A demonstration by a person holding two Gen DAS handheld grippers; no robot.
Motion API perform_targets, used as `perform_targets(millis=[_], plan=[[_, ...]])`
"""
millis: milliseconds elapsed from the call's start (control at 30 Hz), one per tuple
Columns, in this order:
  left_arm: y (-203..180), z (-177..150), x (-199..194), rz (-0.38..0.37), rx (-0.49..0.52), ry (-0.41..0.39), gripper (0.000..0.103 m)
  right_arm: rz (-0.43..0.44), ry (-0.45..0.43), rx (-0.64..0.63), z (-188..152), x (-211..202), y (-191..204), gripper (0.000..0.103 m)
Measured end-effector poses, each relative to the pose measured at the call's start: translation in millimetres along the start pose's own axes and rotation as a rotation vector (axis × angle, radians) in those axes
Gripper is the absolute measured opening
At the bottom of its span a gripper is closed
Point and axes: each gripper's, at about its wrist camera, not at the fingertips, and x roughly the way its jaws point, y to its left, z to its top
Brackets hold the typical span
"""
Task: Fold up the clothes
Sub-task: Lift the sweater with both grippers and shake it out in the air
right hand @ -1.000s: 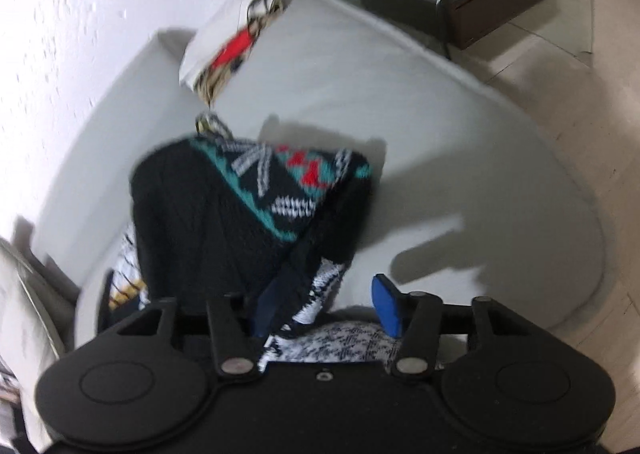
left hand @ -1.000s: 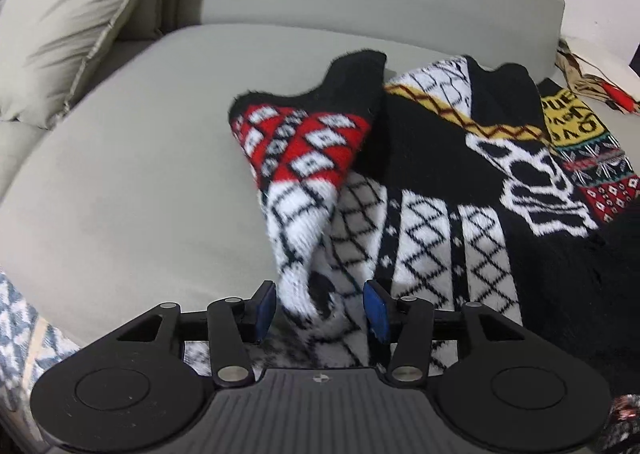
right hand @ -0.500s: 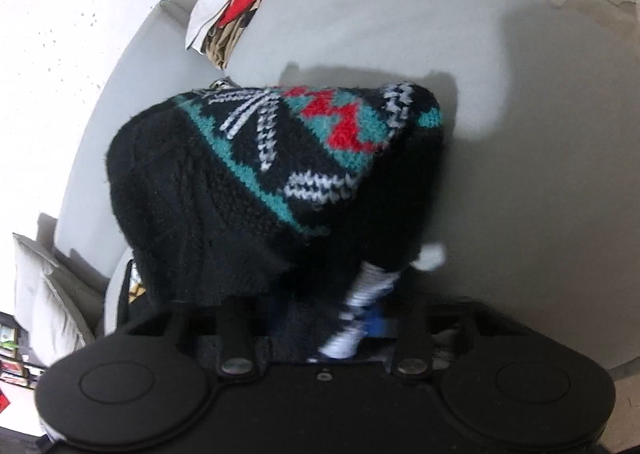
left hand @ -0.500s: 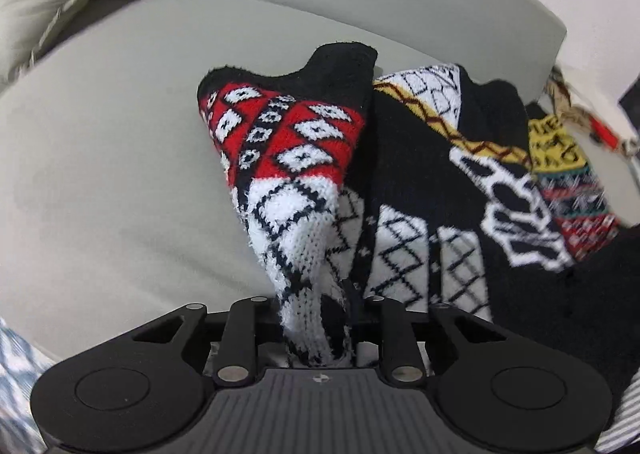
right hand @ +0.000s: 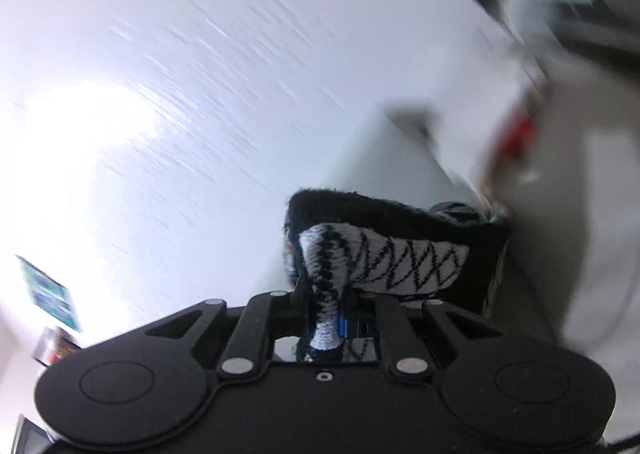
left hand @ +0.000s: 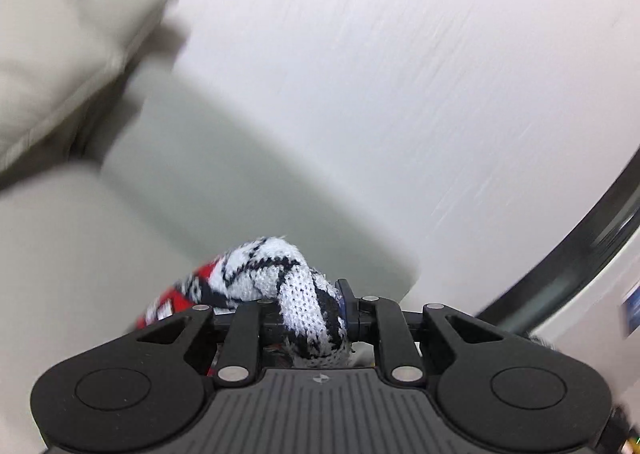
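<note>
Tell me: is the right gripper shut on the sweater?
Shut on it: the right gripper pinches a bunched white-and-black fold of the sweater between its jaws.

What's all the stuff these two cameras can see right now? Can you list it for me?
sweater: one, black, white and red knit, bunched between both tongs and hanging from them
sofa: one, grey, below and behind the sweater, blurred
cushion: one, beige, upper left of the left view
wall: white, fills the background in both views
picture: one, teal and blue, on the wall at the left edge of the right view, too blurred to read
red and white thing: one, on the sofa's far end in the right view, too blurred to name
left tongs: black with blue pads, jaws closing on a white and black fold of the sweater
right tongs: black with blue pads, shut on a thin twist of the sweater
</note>
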Motion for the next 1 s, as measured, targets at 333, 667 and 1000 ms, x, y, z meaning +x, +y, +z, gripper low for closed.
perform_targets(millis=[333,667,1000], plan=[[-78,20,-206,-0.245,-0.008,-0.384,0.016,0.311,-0.245,-0.154,0,-201,105,0.012],[-69,25,-150,-0.094,0.049,-0.317,0.016,0.150,-0.170,-0.195,6,-117,102,0.012],[-34,42,-35,0.086,0.077,-0.189,0.016,-0.058,-0.099,-0.370,17,51,100,0.012]])
